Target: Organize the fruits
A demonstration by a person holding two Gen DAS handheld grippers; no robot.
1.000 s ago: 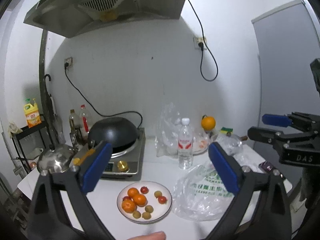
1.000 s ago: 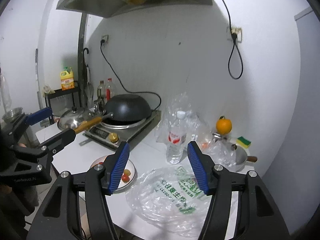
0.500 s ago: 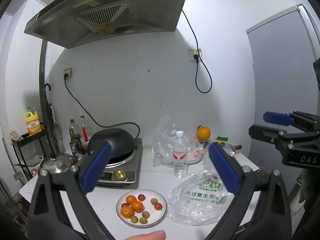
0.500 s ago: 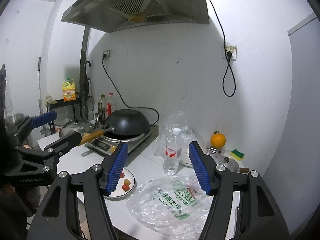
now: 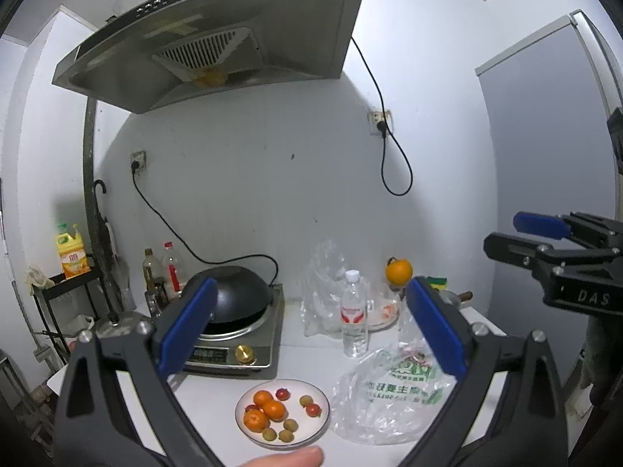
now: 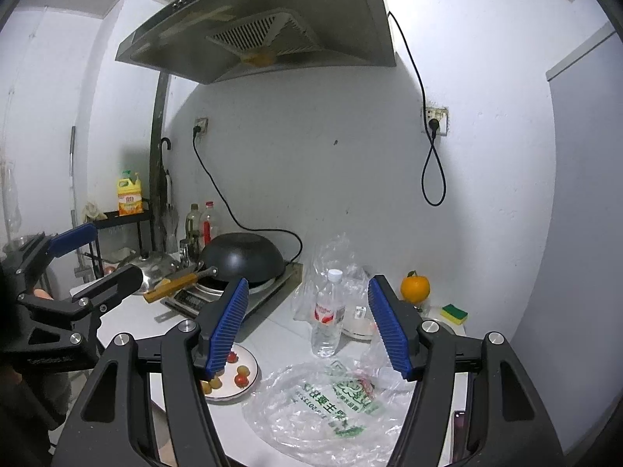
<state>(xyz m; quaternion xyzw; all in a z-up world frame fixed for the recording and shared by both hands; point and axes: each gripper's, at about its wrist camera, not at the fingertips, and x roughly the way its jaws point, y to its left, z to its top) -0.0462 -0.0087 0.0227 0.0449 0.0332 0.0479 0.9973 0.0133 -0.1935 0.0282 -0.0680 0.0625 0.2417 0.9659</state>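
Observation:
A white plate on the white counter holds three small oranges, red cherry tomatoes and several small green fruits. The same plate shows partly behind my right gripper's left finger. A clear plastic bag with green print lies flat to the plate's right. My left gripper hangs open and empty above and short of the plate. My right gripper is open too, with nothing between its blue pads. A larger orange sits at the back right.
A black wok rests on an induction cooker at the back left. A water bottle and a crumpled clear bag stand mid-counter. A sponge, a pot lid, oil bottles and a range hood are around. A fingertip shows at the bottom edge.
Both grippers have risen and pulled back from the counter, so the plate and bag look smaller and lower and more of the range hood shows. Both stay open and empty.

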